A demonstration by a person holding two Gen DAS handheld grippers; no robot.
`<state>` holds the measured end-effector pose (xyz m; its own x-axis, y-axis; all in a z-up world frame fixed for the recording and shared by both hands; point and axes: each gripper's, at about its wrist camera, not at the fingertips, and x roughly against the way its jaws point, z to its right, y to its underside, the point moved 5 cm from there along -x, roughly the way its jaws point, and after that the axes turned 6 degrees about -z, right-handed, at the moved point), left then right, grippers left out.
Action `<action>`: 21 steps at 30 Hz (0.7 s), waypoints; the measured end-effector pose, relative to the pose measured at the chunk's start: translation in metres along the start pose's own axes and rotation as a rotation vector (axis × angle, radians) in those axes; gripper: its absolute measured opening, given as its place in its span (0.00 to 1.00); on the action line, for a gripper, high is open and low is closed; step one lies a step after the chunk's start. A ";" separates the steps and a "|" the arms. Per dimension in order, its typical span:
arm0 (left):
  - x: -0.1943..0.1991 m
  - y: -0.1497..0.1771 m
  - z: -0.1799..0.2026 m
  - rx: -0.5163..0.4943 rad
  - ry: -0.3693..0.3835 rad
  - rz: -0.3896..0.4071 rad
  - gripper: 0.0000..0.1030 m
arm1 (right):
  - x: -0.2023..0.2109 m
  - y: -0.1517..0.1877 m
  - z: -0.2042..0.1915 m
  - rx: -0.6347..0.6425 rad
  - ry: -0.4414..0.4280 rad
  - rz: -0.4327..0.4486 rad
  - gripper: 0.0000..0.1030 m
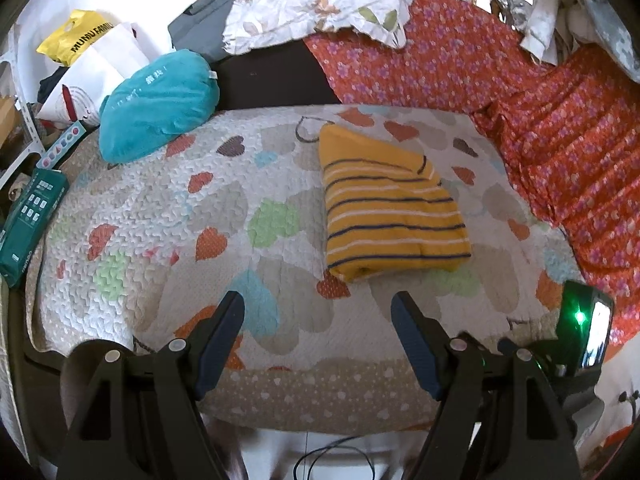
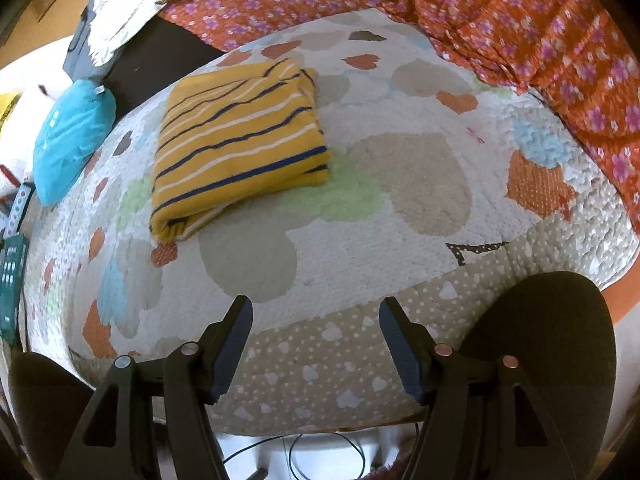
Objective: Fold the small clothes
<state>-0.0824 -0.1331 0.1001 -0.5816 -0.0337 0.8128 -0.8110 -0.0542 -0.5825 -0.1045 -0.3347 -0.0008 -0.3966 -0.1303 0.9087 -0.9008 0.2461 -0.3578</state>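
Both tongs spread wide and empty: left gripper (image 1: pixel 318 306) and right gripper (image 2: pixel 316 310) hovering above the near border of the quilt (image 1: pixel 152 208), nothing between the pads, neither touching cloth. Striped garment (image 1: pixel 390 208) at about 1 o'clock from the left gripper, 11 o'clock from the right (image 2: pixel 240 148), well apart from both, lying flat on the quilt as a compact folded packet. Probably done with this piece, hence the pulled-back, open stance (the doubled edge at its near corner suggests at least two folds). Teal pillow (image 1: pixel 158 106) off at 10 o'clock, pushed to the quilt's edge, likely to keep the middle free for folding. Yellow bag (image 1: pixel 78 38) beyond it reading "MUMU FAMIL…", last letters cut off. Faint white marks on the pillow, too blurred to read. Green box (image 1: pixel 30 220) at 9 o'clock, printing too small to make out.
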 end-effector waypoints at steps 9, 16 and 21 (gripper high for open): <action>-0.087 -0.043 -0.029 0.128 0.145 -0.189 0.74 | -0.009 -0.042 0.026 -0.060 -0.126 0.011 0.68; -0.194 -0.109 -0.036 0.206 0.288 -0.303 0.74 | -0.034 -0.173 0.013 -0.019 -0.225 0.086 0.81; -0.269 -0.133 -0.013 0.232 0.439 -0.423 0.74 | -0.103 -0.238 -0.001 -0.027 -0.264 -0.027 0.81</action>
<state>0.1810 -0.1040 -0.0414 -0.2267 0.4463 0.8657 -0.9695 -0.1887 -0.1566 0.1503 -0.3792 -0.0089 -0.4084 -0.3826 0.8287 -0.9078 0.2646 -0.3253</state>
